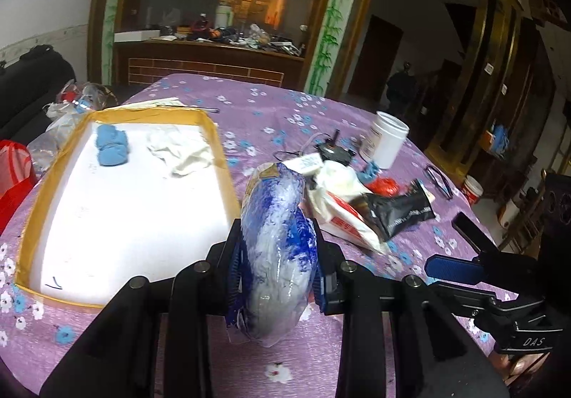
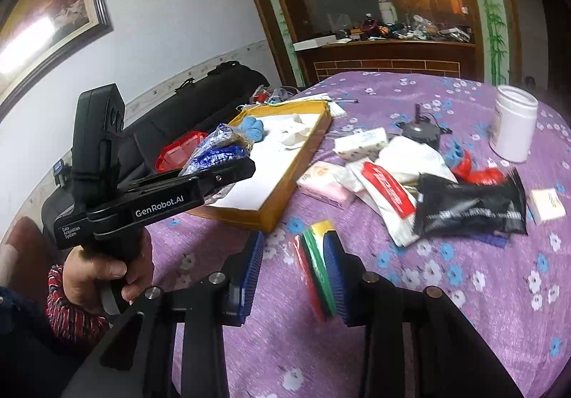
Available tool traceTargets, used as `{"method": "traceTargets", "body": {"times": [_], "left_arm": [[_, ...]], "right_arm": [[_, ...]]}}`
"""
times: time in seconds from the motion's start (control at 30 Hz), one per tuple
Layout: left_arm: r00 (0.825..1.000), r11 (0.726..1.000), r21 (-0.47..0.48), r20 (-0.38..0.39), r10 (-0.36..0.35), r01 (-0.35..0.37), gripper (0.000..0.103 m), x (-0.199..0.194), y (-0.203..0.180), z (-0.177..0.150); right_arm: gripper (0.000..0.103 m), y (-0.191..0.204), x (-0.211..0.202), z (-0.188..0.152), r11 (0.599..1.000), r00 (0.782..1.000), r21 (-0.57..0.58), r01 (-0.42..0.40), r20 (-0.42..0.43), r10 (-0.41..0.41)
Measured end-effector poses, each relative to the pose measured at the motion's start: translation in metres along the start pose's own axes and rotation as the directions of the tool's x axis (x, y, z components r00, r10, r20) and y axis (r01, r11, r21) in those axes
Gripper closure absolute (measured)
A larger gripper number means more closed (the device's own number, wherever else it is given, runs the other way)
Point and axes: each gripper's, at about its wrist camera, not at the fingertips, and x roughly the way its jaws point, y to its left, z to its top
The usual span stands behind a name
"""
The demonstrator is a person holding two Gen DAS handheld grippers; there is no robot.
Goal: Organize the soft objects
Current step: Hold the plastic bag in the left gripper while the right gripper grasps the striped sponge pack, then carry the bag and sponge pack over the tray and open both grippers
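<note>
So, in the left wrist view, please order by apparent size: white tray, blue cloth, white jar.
1. White tray, clearly largest.
2. White jar.
3. Blue cloth.
Jar and cloth look nearly alike, so their order is unsure.

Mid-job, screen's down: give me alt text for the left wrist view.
The left gripper is shut on a blue-and-white plastic-wrapped bundle above the purple floral tablecloth. Left of it lies a shallow tray holding a blue cloth and a white cloth.
</note>
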Motion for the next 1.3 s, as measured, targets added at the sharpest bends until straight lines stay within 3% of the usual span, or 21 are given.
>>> {"method": "traceTargets", "body": {"times": [0.53, 0.63, 0.7, 0.73, 0.77, 0.8, 0.87, 1.03, 1.1, 1.17, 1.2, 1.3], "left_arm": [[0.998, 0.996, -0.07, 0.022, 0.062, -0.06, 0.073, -0.011, 0.044, 0.002], [0.998, 0.995, -0.079, 0.018, 0.065, -0.064, 0.073, -0.011, 0.049, 0.002], [0.998, 0.994, -0.083, 0.016, 0.069, -0.067, 0.073, -0.01, 0.051, 0.002], [0.998, 0.994, -0.083, 0.015, 0.067, -0.066, 0.073, -0.011, 0.052, 0.002], [0.998, 0.994, -0.082, 0.016, 0.068, -0.066, 0.073, -0.011, 0.052, 0.001], [0.997, 0.994, -0.082, 0.017, 0.07, -0.068, 0.073, -0.011, 0.052, 0.002], [0.997, 0.994, -0.082, 0.015, 0.071, -0.069, 0.073, -0.011, 0.054, 0.002], [0.996, 0.993, -0.083, 0.011, 0.084, -0.083, 0.073, -0.011, 0.058, 0.002], [0.996, 0.992, -0.086, 0.012, 0.091, -0.089, 0.073, -0.012, 0.059, 0.002], [0.995, 0.992, -0.087, 0.013, 0.094, -0.093, 0.073, -0.012, 0.06, 0.002], [0.995, 0.991, -0.088, 0.014, 0.098, -0.097, 0.073, -0.012, 0.062, 0.002], [0.994, 0.99, -0.092, 0.007, 0.108, -0.107, 0.073, -0.01, 0.066, 0.002]], "right_arm": [[0.072, -0.005, 0.03, 0.006, 0.999, 0.998, 0.036, 0.013, -0.07, -0.01], [0.068, -0.003, 0.036, 0.007, 1.0, 0.993, 0.002, 0.011, -0.114, -0.011], [0.051, -0.001, 0.047, 0.008, 0.998, 0.986, -0.062, 0.022, -0.165, -0.032], [0.031, 0.0, 0.051, 0.008, 0.996, 0.984, -0.088, 0.032, -0.17, -0.047], [0.016, 0.0, 0.055, 0.008, 0.991, 0.982, -0.118, 0.056, -0.17, -0.076], [0.015, -0.001, 0.058, 0.009, 0.987, 0.981, -0.145, 0.072, -0.17, -0.097], [0.016, -0.006, 0.066, 0.013, 0.982, 0.978, -0.171, 0.077, -0.181, -0.108], [0.019, -0.019, 0.092, 0.014, 0.989, 0.962, -0.146, 0.001, -0.268, -0.041], [0.028, -0.019, 0.101, 0.009, 0.989, 0.952, -0.148, 0.006, -0.303, -0.051], [0.053, -0.018, 0.11, 0.002, 0.986, 0.939, -0.165, 0.031, -0.333, -0.085], [0.059, -0.018, 0.112, 0.0, 0.985, 0.938, -0.166, 0.041, -0.333, -0.095], [0.064, -0.017, 0.109, -0.002, 0.984, 0.937, -0.166, 0.066, -0.33, -0.119]]}}
